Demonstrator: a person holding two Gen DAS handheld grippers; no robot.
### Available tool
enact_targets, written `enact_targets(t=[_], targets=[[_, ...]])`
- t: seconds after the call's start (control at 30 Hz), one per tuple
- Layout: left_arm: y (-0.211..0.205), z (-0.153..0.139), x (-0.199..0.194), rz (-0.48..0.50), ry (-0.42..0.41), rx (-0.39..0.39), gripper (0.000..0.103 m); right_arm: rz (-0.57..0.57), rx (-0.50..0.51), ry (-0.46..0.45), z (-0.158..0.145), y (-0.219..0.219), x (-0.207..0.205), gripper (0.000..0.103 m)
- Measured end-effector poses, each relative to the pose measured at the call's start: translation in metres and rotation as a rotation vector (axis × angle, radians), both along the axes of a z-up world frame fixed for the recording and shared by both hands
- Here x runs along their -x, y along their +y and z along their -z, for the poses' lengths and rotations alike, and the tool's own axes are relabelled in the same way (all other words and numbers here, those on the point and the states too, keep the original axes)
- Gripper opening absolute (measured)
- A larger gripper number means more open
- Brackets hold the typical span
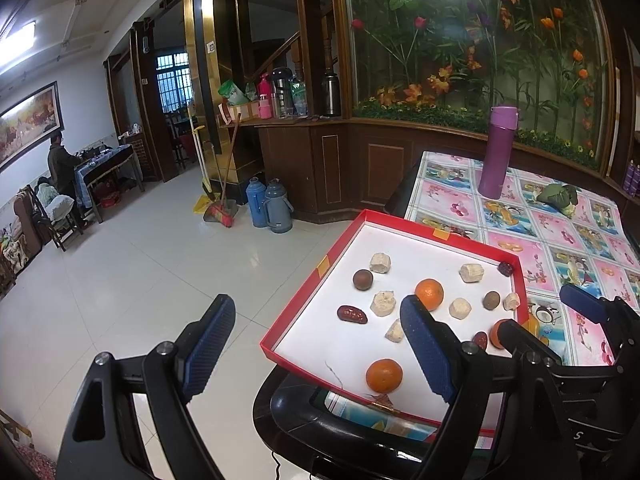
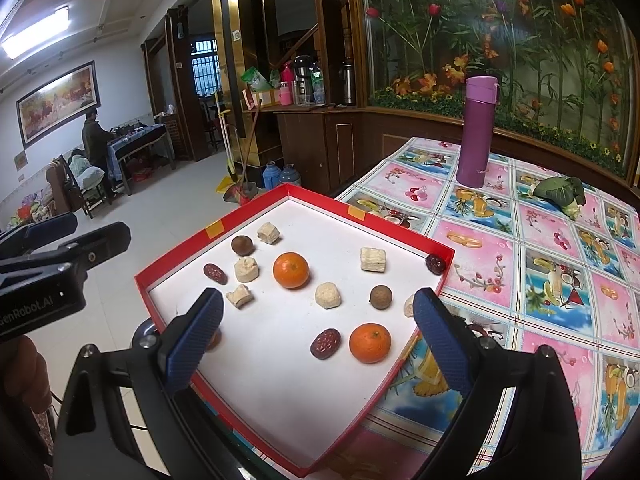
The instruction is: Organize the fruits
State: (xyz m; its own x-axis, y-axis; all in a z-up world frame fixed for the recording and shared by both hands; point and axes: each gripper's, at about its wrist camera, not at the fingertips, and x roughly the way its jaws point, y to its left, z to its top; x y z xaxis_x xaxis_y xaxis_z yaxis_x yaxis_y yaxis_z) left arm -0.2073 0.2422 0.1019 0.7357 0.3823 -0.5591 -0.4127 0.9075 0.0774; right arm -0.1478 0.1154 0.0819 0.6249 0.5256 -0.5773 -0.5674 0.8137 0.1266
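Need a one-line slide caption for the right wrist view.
Open right hand-held gripper poised over a red tray of oranges, dates and pale chunks, purple flask on the tablecloth behind.

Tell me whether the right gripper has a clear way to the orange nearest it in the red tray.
Probably yes: the right gripper is open, and the orange lies between its fingers' line with only a date beside it.

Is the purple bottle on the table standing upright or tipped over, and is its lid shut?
Upright. The purple bottle stands on its base on the patterned tablecloth, behind the red tray. Its lid sits down on top and looks shut.
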Motion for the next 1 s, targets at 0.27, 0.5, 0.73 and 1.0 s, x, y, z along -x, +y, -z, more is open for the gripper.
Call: enact_targets(t=[0.27, 0.5, 0.73, 1.0], targets=[[0.004, 0.0, -0.003, 0.022, 0.003, 0.0, 0.085, 0.001, 0.002, -0.002, 0.0, 0.0, -0.001, 0.096], [0.007, -0.001, -0.006, 0.041, 0.01, 0.003, 0.085, 0.009, 0.005, -0.008, -0.004, -0.001, -0.006, 0.096], [0.012, -0.001, -0.008, 0.064, 0.017, 0.014, 0.085, 0.008, 0.008, -0.006, -0.006, 0.001, -0.011, 0.096], [0.014, -0.001, -0.007, 0.069, 0.019, 0.027, 0.085, -0.008, 0.021, -0.017, -0.007, 0.011, -0.019, 0.096]])
